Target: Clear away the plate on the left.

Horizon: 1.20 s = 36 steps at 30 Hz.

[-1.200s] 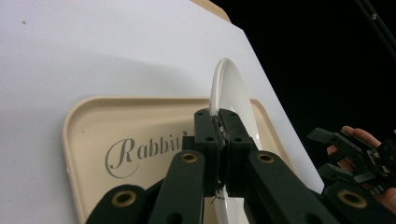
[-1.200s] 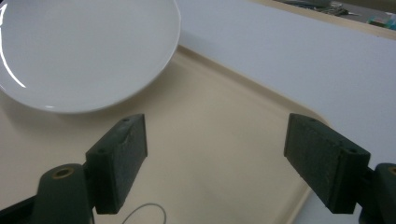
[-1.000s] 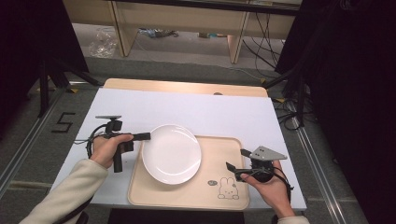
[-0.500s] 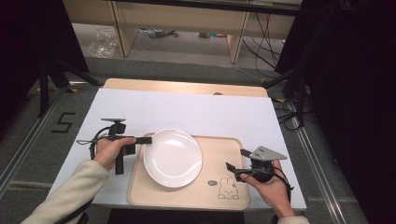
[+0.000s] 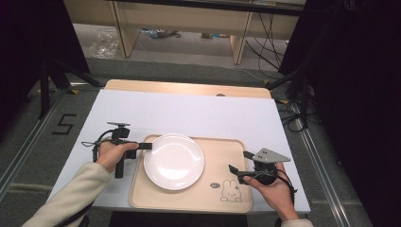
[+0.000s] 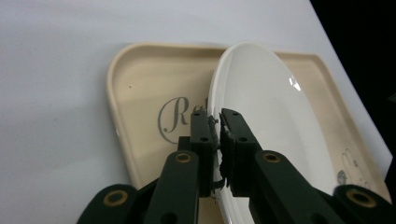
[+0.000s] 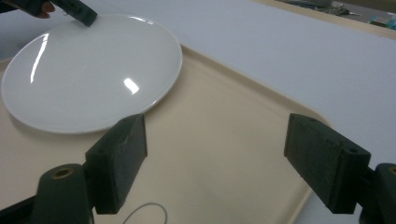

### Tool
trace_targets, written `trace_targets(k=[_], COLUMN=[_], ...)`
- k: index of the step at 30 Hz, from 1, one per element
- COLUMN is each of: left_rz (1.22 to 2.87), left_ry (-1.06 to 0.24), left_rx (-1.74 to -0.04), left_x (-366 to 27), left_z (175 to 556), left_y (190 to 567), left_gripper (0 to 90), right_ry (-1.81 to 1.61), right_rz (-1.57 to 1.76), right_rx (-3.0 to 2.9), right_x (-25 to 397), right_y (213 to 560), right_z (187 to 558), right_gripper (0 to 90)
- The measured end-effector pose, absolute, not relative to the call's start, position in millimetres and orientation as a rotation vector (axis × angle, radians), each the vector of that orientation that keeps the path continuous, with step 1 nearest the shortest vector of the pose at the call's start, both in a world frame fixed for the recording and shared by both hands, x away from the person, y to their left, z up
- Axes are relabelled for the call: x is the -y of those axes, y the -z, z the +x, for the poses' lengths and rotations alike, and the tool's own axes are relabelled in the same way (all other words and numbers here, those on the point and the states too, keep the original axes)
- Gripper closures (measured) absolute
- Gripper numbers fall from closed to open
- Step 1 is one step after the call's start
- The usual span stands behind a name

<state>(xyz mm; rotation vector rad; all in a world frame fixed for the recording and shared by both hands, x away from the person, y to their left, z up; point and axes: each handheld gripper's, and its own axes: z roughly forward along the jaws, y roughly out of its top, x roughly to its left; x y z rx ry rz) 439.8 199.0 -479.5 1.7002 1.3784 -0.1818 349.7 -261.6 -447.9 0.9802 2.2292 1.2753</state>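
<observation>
Your left gripper (image 5: 142, 146) has its jaws clamped on the near-left rim of the round white ceramic plate (image 5: 174, 161); the left gripper view confirms the rim pinched between both pads. Compared with a second ago, you have carried the plate to your right and slightly toward you, so it now lies wholly within the beige plastic tray with the rabbit print (image 5: 222, 149), on its left half, rather than overhanging the tray's left edge. In that close view the plate's far side appears tilted, so I cannot tell whether it is fully seated on the tray floor. Your right gripper (image 5: 236, 171) rests at the tray's right end, jaws wide apart, holding nothing and unmoved. The white tabletop (image 5: 198, 113) carries the tray. Judgement: placement is nearly complete; lowering and release remain.
</observation>
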Motion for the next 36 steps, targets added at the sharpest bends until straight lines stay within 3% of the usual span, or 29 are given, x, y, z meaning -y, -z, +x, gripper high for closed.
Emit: trace_targets(k=[3, 9, 19, 28, 36], left_rz=[1.711, 1.711, 1.659, 1.643, 1.653], left_ry=[0.181, 0.059, -0.179, -0.286, -0.283], left_rx=[-1.393, -1.363, -1.039, -0.963, -0.99], left_x=[-197.4, -196.9, -204.5, -211.2, -210.7], left_z=[439.7, 437.3, 426.2, 414.0, 411.1], left_y=[482.5, 473.0, 451.7, 445.9, 445.8], left_gripper=[80.4, 62.1, 29.3, 20.4, 15.3], right_ry=[-1.275, -1.275, -1.277, -1.278, -1.269], right_rz=[0.979, 0.979, 0.982, 0.979, 0.989], right_rx=[-2.232, -2.232, -2.231, -2.227, -2.233], right_x=[261.5, 261.7, 261.7, 261.4, 262.0], right_y=[448.1, 448.0, 447.9, 447.9, 447.2], right_z=[349.8, 349.8, 349.6, 349.4, 348.8], right_gripper=[22.1, 22.0, 21.9, 21.9, 22.0])
